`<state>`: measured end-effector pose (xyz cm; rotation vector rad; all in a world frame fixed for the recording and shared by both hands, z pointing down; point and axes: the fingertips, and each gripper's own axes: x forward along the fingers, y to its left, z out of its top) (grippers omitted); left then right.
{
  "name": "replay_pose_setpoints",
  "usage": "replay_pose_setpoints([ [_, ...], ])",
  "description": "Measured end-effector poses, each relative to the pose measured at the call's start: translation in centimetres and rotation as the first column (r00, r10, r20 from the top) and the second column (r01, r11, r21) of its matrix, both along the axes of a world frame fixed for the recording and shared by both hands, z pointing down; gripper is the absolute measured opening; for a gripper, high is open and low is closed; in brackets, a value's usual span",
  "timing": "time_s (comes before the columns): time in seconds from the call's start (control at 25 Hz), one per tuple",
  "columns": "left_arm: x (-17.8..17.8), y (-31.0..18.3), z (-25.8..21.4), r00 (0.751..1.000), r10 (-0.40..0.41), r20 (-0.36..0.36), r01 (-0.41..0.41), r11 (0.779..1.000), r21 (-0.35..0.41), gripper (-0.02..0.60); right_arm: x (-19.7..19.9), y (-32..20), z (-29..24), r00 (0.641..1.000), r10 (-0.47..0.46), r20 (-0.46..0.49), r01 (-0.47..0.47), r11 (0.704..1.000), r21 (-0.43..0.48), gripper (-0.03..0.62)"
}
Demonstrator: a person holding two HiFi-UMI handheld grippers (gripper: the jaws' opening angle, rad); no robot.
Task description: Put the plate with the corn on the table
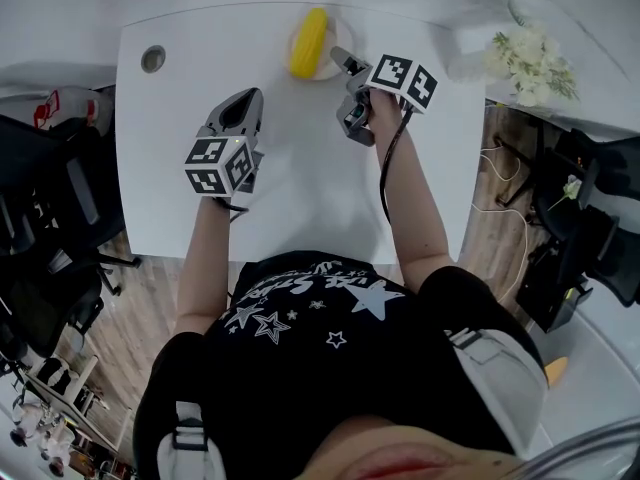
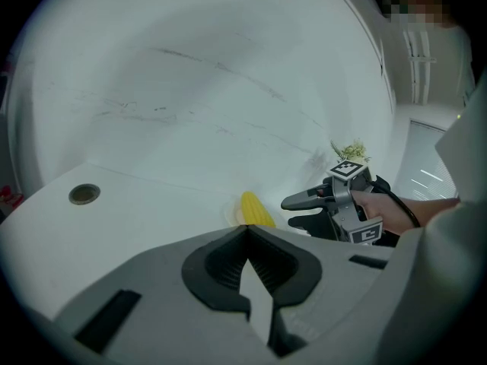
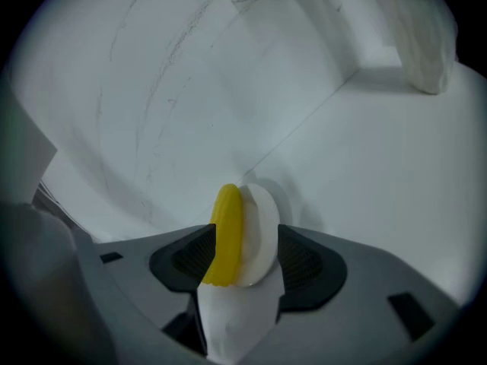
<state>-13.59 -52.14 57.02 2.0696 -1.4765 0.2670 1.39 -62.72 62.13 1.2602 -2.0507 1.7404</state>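
White table (image 1: 200, 88) bears plate (image 1: 322, 72), corn (image 1: 308, 41) pointing lengthwise away from person (image 1: 330, 368).

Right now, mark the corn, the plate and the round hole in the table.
corn (image 1: 308, 40), head view, middle of cob
plate (image 3: 262, 233), right gripper view, white face
round hole (image 1: 153, 59), head view, its centre

White table (image 1: 290, 203) on wood floor (image 1: 150, 303), black chairs (image 1: 45, 183) alongside

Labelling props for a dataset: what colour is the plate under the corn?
Plain white; the plate shows best in the right gripper view.
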Motion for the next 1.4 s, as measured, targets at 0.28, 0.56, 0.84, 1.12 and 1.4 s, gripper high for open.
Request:
replay_pose_setpoints([
  [0.28, -0.3, 1.4, -3.3, 1.0, -0.008, 0.002, 0.008, 0.998, 0.066, 0.006, 0.5, 0.7, -5.4, 0.999, -0.004, 0.046, -0.004, 0.985, 0.17, 0.221],
  [0.56, -0.4, 4.3, -8.4, 1.0, 0.006, 0.013, -0.008, 0.986, 0.169, 0.006, -0.3, 4.2, -10.6, 0.998, -0.064, -0.022, 0.068, 0.95, 0.306, 0.19],
  [0.84, -1.9, 9.6, -12.3, 1.0, 0.002, 0.013, -0.005, 0.97, 0.243, 0.006, -1.0, 9.3, -14.8, 0.991, -0.079, -0.107, 0.117, 0.902, 0.415, 0.114],
  [1.12, -3.4, 16.7, -14.9, 1.0, -0.007, 0.01, 0.003, 0.96, 0.28, 0.006, -1.0, 16.4, -17.9, 0.984, -0.057, -0.171, 0.136, 0.856, 0.499, 0.091],
  [1.4, -3.2, 24.9, -16.5, 0.999, 0.035, 0.009, -0.036, 0.95, 0.31, 0.006, -2.2, 26.1, -19.3, 0.971, -0.054, -0.231, 0.175, 0.821, 0.544, 0.084],
])
